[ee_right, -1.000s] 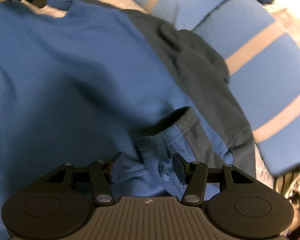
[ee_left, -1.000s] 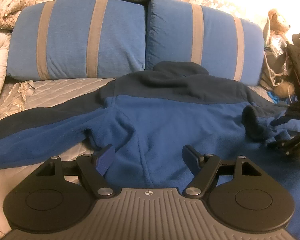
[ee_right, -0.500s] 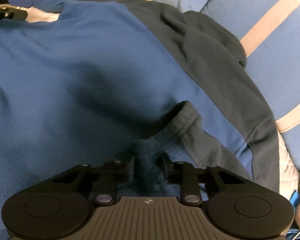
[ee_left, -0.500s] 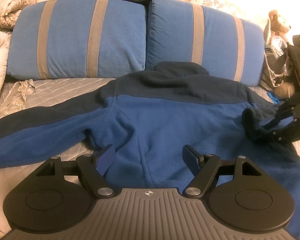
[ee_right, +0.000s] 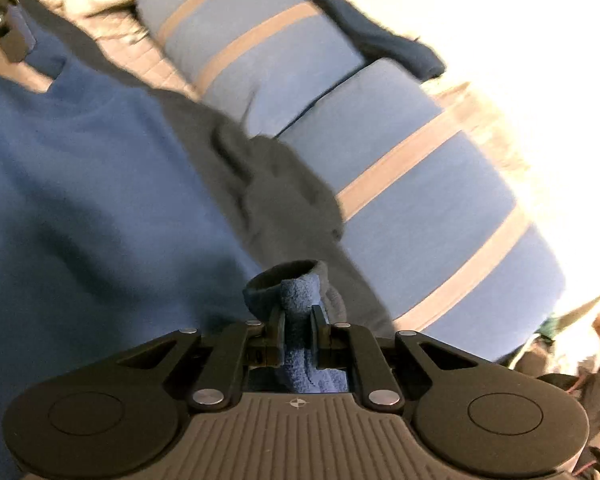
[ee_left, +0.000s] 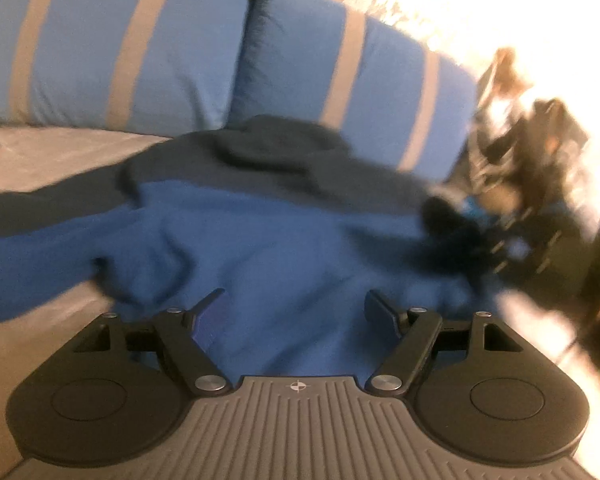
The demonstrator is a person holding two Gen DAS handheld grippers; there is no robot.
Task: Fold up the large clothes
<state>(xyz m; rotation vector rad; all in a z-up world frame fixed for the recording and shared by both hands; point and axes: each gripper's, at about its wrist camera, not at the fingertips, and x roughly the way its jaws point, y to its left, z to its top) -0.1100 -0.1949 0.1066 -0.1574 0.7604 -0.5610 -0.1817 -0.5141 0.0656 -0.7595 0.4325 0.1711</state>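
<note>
Both jaws differ: right gripper pinches fleece cuff, left gripper spread, seemingly blurred.

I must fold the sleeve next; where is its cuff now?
In the right wrist view, the cuff is pinched in the right gripper, beside the striped cushion.

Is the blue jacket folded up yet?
Not yet. The jacket lies mostly spread on the bed, one sleeve stretched out flat. The right gripper is shut on the other cuff.

Right gripper motion-blurred, fleece jacket sleeve cut off left
</note>
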